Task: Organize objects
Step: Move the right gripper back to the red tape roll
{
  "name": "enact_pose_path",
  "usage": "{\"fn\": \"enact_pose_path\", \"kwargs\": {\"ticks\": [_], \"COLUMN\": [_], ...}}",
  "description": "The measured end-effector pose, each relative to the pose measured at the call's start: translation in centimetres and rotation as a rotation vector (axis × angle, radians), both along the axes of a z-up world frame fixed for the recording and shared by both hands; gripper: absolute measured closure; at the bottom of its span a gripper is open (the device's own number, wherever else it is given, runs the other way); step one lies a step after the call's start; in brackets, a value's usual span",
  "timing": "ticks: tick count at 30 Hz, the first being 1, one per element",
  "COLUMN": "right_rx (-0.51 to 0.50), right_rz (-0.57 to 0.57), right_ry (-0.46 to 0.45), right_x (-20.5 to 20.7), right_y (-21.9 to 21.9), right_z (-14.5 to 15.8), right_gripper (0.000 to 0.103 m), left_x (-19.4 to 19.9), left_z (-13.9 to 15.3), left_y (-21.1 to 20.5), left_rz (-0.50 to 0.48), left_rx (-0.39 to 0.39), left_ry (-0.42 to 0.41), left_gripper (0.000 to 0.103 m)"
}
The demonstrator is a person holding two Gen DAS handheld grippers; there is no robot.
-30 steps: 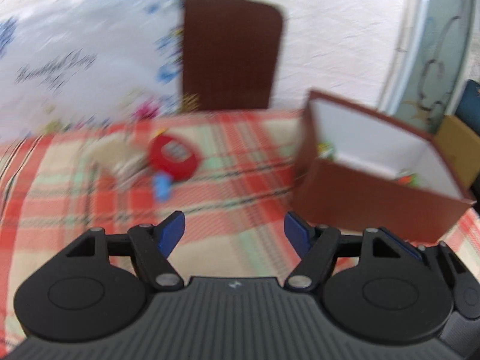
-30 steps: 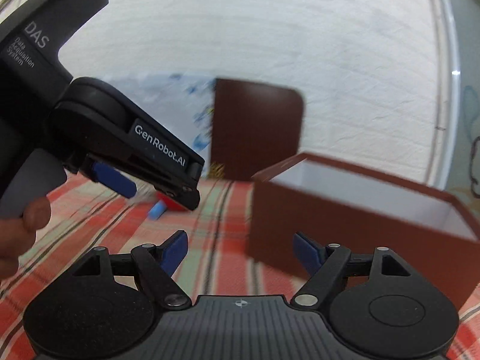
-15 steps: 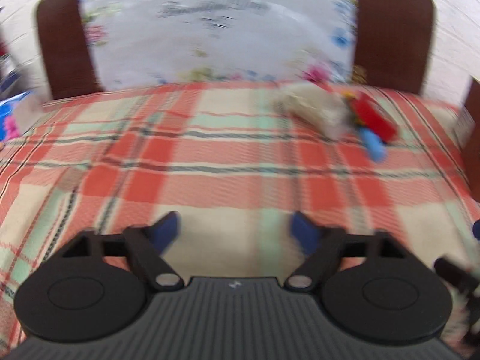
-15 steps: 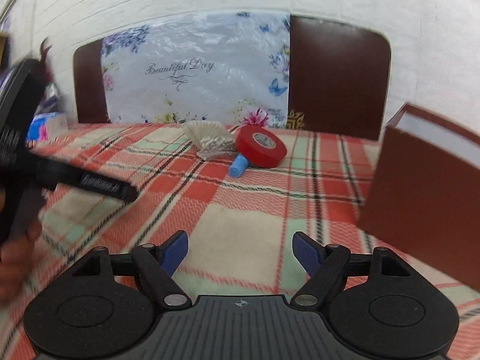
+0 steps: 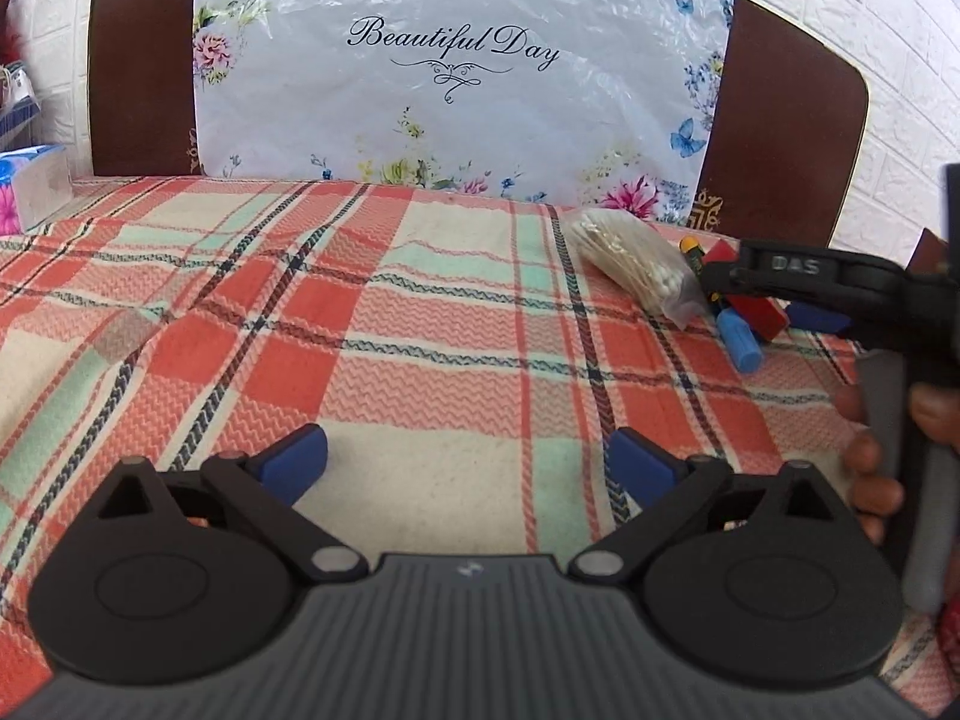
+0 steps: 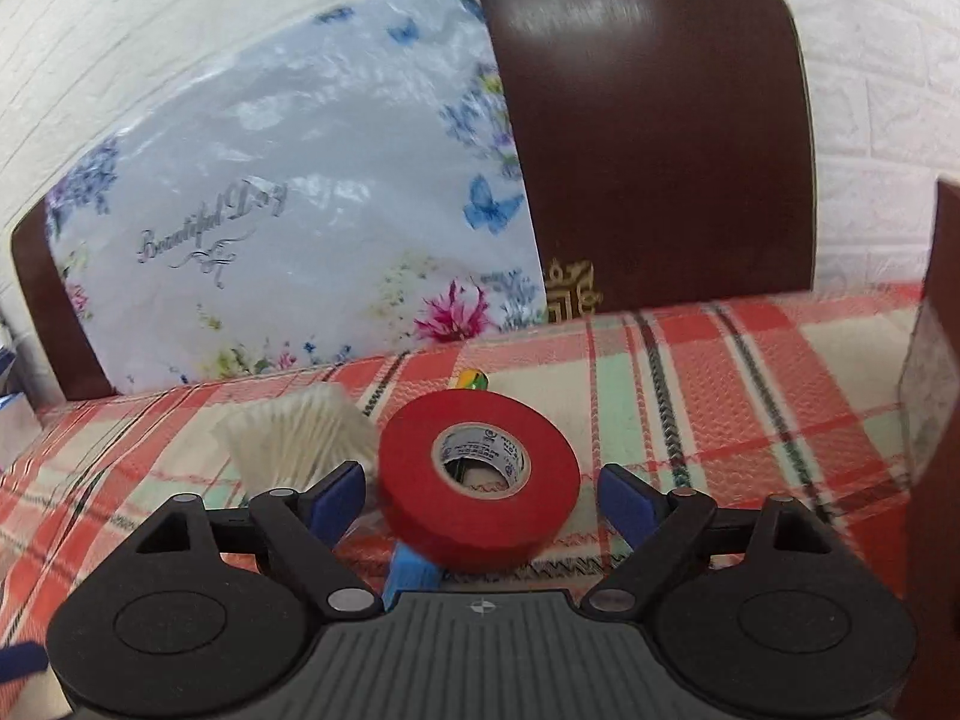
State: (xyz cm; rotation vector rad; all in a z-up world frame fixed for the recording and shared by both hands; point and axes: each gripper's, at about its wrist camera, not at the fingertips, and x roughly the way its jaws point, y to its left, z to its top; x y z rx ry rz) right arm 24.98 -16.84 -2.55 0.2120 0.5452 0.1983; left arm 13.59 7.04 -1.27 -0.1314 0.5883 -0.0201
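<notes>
One glossy red tape roll (image 6: 480, 474), perhaps tilted, between the right gripper's (image 6: 480, 501) opening jaws, untouched; left jaws opening, empty.

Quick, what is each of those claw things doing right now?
Left gripper: jaws opening, nothing between them.
Right gripper: jaws opening around the red tape roll, not gripping it.

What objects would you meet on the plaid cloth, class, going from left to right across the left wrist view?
tissue box → bag of cotton swabs → blue cylinder → right gripper, jaws opening around the red tape roll.
</notes>
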Motion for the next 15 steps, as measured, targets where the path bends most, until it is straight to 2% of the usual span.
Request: {"fn": "enact_pose_path", "kwargs": {"ticks": [2, 9, 15], "right_rx": [0.017, -0.038, -0.052], "right_rz": [0.015, 0.021, 0.047], "right_ry": [-0.007, -0.016, 0.005], "right_x": [0.1, -2.4, -8.1], "right_y": [-0.2, 0.6, -0.5], "right_z": [0.0, 0.2, 0.1], "right_gripper": [0.029, 0.029, 0.029], "left_x": [0.0, 0.1, 0.1], "left_z": [0.0, 0.0, 0.0], "left_y": [0.1, 0.0, -0.2], "left_rz": [-0.003, -0.002, -0.001], "left_rx": [-0.009, -0.007, 0.012], "left_ry": [-0.002, 0.001, 0.006], "left_gripper": [0.0, 0.0, 0.0]}}
